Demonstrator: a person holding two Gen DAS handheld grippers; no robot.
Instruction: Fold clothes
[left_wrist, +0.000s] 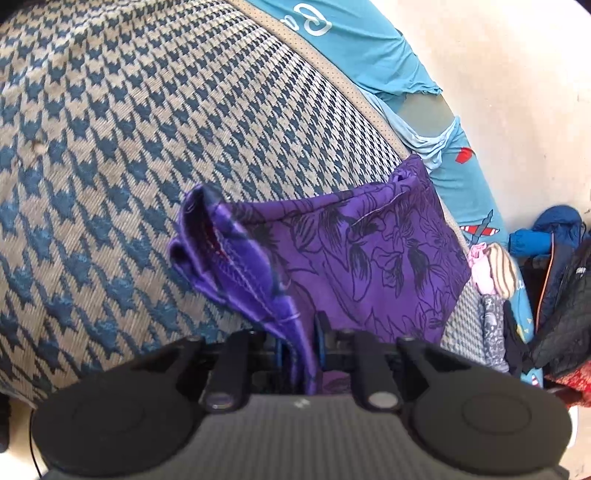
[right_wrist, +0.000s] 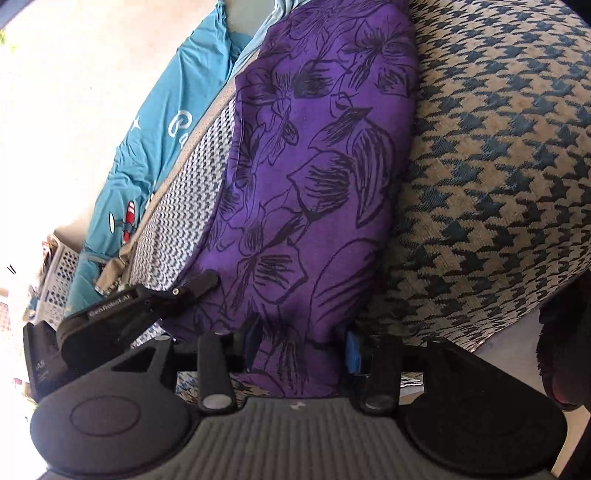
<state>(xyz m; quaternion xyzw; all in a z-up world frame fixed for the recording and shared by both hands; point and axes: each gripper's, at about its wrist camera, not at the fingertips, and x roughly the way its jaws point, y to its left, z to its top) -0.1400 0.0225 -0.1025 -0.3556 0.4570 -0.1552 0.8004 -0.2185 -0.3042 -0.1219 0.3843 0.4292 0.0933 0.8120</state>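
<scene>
Left gripper (left_wrist: 299, 347): jaws nearly together, pinching a bunched purple edge of the cloth (left_wrist: 354, 258) at lower centre of the left view
Right gripper (right_wrist: 299, 350): jaws a little apart, with a thick fold of the cloth (right_wrist: 314, 166) clamped between its blue pads (right_wrist: 354, 350)
Cloth place: lies on the houndstooth cover (left_wrist: 110, 147), at its edge, beside a teal sheet (left_wrist: 369, 48)
Cloth axis: in the right view, long axis runs from lower centre up to the top edge; in the left view, it spreads from the gripper toward the right
Hidden: fingertips are buried in fabric; cloth's top is cut off in the right view; what garment it is cannot be told
Other: left gripper (right_wrist: 147, 299) shows at lower left of the right view, touching the cloth
</scene>
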